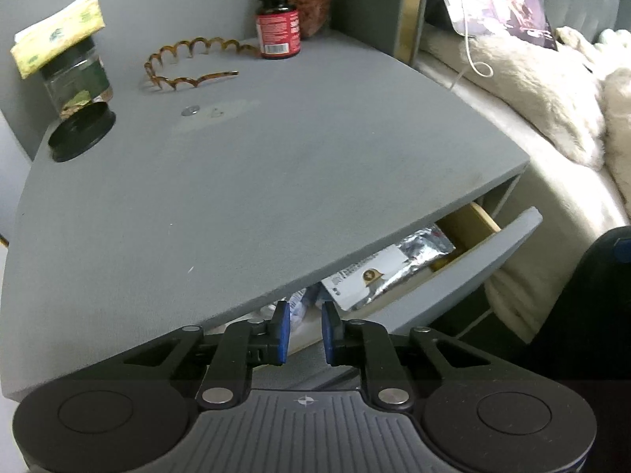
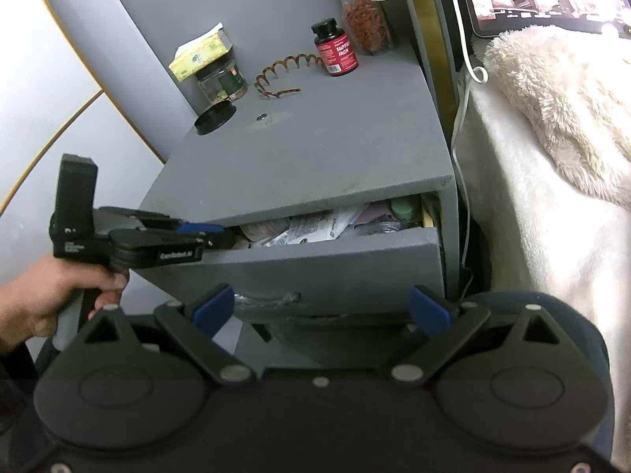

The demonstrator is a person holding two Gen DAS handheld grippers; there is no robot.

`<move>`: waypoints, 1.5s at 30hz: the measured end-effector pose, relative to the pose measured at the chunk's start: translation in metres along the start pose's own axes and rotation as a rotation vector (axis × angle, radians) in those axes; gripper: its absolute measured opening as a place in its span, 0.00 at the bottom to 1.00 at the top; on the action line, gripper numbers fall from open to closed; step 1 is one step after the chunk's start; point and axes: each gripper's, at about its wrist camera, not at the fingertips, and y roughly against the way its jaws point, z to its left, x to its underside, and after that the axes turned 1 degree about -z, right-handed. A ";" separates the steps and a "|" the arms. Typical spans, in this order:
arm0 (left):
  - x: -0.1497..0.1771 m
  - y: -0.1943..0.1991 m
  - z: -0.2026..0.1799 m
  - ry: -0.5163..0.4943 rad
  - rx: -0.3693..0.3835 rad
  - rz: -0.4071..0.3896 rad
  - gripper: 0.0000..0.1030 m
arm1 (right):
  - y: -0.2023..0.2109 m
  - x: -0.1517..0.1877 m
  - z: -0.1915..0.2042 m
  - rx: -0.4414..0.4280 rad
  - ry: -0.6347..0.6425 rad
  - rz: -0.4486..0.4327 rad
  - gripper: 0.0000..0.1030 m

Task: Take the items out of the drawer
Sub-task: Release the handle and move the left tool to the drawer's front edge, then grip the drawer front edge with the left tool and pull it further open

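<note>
The grey nightstand's drawer [image 2: 335,264] is pulled partly out. Packets and papers [image 2: 315,226] fill it; a silver and white foil pouch [image 1: 388,272] shows in the left wrist view. My left gripper [image 1: 305,333] is at the drawer's left opening, its blue pads a small gap apart with nothing between them; it also shows in the right wrist view [image 2: 205,230]. My right gripper [image 2: 321,309] is wide open and empty, in front of the drawer front, level with its handle [image 2: 268,299].
On the nightstand top [image 1: 276,149] stand a red-labelled supplement bottle [image 1: 278,25], a brown wavy headband [image 1: 189,63], a clear jar [image 1: 77,77] with a yellow box on it, and a black lid [image 1: 83,130]. A bed with fluffy blanket [image 2: 552,118] lies to the right.
</note>
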 end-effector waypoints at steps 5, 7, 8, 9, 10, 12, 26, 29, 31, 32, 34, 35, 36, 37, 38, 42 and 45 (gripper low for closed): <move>0.001 -0.002 0.000 0.034 0.006 0.015 0.07 | 0.000 0.000 0.000 0.000 -0.002 -0.001 0.93; 0.000 -0.003 0.002 0.058 0.023 0.030 0.04 | 0.000 0.000 0.000 0.000 -0.002 -0.001 0.93; 0.000 -0.002 0.002 0.065 0.027 0.036 0.04 | 0.000 0.000 0.000 0.000 -0.002 -0.001 0.93; 0.000 -0.002 0.003 0.072 0.031 0.041 0.03 | 0.000 0.000 -0.001 -0.002 -0.003 -0.002 0.93; 0.000 -0.002 0.003 0.080 0.036 0.047 0.03 | 0.000 0.000 -0.001 -0.004 -0.005 -0.003 0.93; 0.002 -0.001 0.005 0.098 0.051 0.056 0.03 | 0.001 0.000 -0.002 -0.008 -0.009 -0.005 0.93; 0.035 0.022 -0.025 0.075 0.030 0.053 0.00 | 0.015 -0.005 -0.001 -0.022 -0.014 -0.054 0.96; 0.035 0.024 -0.025 0.085 0.039 0.065 0.00 | 0.021 -0.007 0.002 -0.026 -0.010 -0.070 0.97; 0.034 0.026 -0.025 0.084 0.037 0.070 0.00 | 0.024 -0.008 0.003 -0.026 -0.008 -0.079 0.98; 0.034 0.027 -0.026 0.080 0.034 0.069 0.00 | 0.026 -0.009 0.004 -0.027 -0.007 -0.083 0.98; 0.034 0.029 -0.029 0.072 0.028 0.067 0.00 | 0.029 -0.010 0.005 -0.028 -0.006 -0.092 0.98; 0.034 0.030 -0.029 0.069 0.028 0.067 0.00 | 0.029 -0.010 0.006 -0.027 -0.004 -0.093 0.99; 0.034 0.031 -0.028 0.068 0.029 0.068 0.00 | 0.030 -0.011 0.007 -0.024 0.001 -0.096 0.99; 0.035 0.033 -0.027 0.073 0.039 0.071 0.00 | 0.031 -0.012 0.008 -0.022 0.005 -0.098 0.99; 0.034 0.034 -0.021 0.090 0.058 0.076 0.00 | 0.032 -0.013 0.009 -0.021 0.007 -0.099 1.00; 0.040 0.039 -0.015 0.080 0.124 0.110 0.00 | 0.036 -0.015 0.011 -0.016 0.014 -0.107 1.00; 0.052 0.034 -0.013 0.076 0.157 0.160 0.00 | 0.038 -0.016 0.012 -0.017 0.018 -0.112 1.00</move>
